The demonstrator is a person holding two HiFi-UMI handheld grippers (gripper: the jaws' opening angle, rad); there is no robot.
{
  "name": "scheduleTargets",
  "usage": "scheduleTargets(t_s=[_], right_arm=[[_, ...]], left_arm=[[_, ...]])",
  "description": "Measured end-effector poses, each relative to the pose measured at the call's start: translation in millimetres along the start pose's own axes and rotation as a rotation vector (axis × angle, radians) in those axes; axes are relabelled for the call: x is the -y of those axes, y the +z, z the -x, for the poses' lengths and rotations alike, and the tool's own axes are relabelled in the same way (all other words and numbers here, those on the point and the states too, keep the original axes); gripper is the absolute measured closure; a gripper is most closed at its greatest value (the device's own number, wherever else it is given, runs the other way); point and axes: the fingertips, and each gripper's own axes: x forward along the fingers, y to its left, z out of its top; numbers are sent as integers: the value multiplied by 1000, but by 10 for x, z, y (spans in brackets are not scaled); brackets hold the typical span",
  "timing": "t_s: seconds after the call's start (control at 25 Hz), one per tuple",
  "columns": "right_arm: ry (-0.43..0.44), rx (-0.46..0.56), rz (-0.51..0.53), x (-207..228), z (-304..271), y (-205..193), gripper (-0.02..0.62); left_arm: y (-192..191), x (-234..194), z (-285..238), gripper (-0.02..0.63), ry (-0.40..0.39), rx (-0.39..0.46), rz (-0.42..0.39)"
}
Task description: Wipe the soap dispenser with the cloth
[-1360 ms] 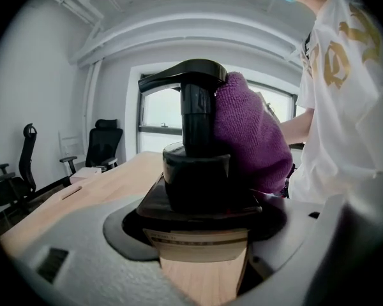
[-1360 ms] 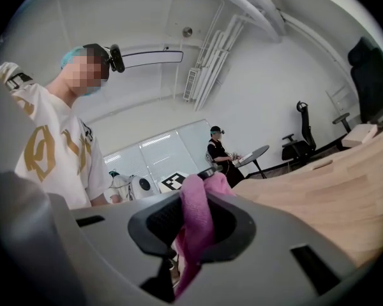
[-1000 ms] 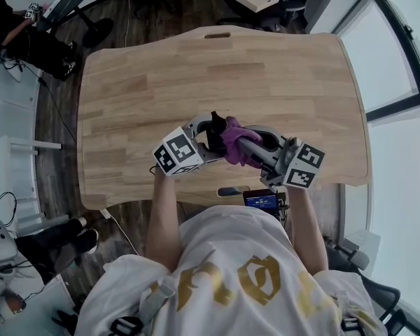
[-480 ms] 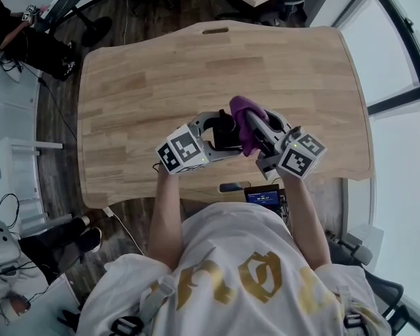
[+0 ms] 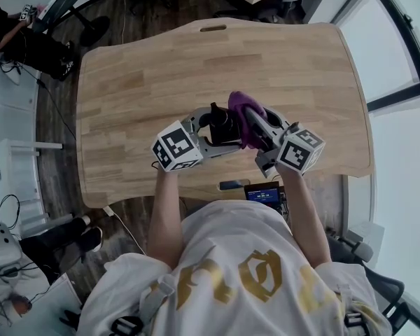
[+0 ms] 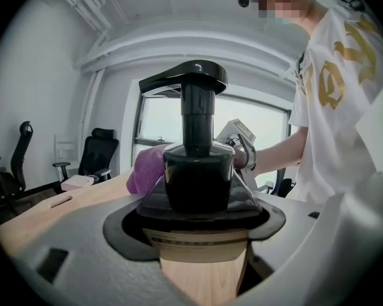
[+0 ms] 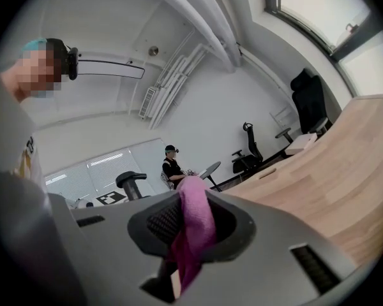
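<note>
Above the pale wooden table (image 5: 147, 82), a glossy black pump-top soap dispenser (image 6: 198, 177) is clamped by its body in the left gripper (image 5: 211, 130). A purple cloth (image 7: 193, 225) is pinched in the closed right gripper (image 5: 260, 128) and appears to lie against the bottle's far side. Wiping seems under way; next, the cloth would need drawing around the unwiped faces with steady contact.

I can't read a single word from here. The shirt (image 5: 224, 278) has big gold letters, but folds break them up. The label (image 6: 195, 244) on the dispenser (image 6: 198, 177) has print too small to make out. The left cube (image 5: 176, 146) and right cube (image 5: 301, 148) show only black-and-white square markers. The small screen (image 5: 263, 194) glows blue but is illegible.
</note>
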Motion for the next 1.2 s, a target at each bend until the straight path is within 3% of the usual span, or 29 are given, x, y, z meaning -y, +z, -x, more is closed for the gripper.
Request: scheduleTargets(t_s=[0.8,0.92,1.2], right_arm=[[362,-76,-106,-569,224,-211,541],[369,-14,-177,-505,250,-143,541],[287,111,-281,-237,241,6,541]], left_arm=[[76,-218,219,245,82,99,69],[149,-176,190,245,61,126,73],[402,-104,146,245,32,202,56]])
